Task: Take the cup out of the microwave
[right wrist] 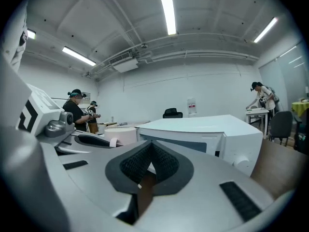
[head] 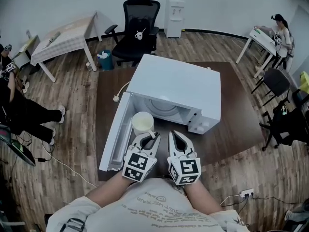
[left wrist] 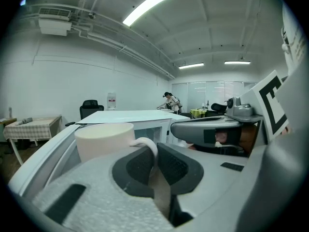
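Both jaws of the left gripper (left wrist: 153, 164) are pinched on the thin handle (left wrist: 148, 146), nothing more. The cup (head: 143, 123) is just outside the mouth of the microwave (head: 178, 88), beside the open door (head: 115, 139). With so narrow a hold, I'd say it could swivel, slip, or clip that door. The right gripper (head: 175, 138), pressed together on nothing, lends no support.

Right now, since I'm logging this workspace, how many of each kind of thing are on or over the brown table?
microwave: 1
cup: 1
grippers: 2, the left gripper with its fingers shut on the cup's handle, and the right gripper shut and empty
Total: 4
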`<control>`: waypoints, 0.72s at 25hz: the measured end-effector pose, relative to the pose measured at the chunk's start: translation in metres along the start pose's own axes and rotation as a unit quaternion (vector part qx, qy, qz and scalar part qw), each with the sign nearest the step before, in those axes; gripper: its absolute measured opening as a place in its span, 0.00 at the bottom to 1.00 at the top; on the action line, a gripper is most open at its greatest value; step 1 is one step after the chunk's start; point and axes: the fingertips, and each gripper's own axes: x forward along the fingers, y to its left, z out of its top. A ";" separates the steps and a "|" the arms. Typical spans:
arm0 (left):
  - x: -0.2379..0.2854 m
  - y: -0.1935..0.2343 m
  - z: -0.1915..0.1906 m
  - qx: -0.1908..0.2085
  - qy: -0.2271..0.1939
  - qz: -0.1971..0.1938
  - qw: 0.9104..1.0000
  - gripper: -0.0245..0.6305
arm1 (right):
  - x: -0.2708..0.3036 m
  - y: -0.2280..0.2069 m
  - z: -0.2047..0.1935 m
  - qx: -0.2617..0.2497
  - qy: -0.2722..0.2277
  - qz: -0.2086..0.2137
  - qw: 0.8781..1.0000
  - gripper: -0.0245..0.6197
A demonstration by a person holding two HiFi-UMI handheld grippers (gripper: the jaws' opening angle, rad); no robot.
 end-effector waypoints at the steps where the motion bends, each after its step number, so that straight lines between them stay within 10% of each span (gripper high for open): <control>1: -0.003 0.000 0.001 0.000 -0.002 0.000 1.000 0.09 | 0.001 0.003 0.000 -0.001 -0.002 0.001 1.000 0.06; 18: -0.012 0.005 -0.001 -0.007 -0.011 0.006 1.000 0.09 | 0.003 0.009 -0.011 0.012 0.014 -0.005 1.000 0.06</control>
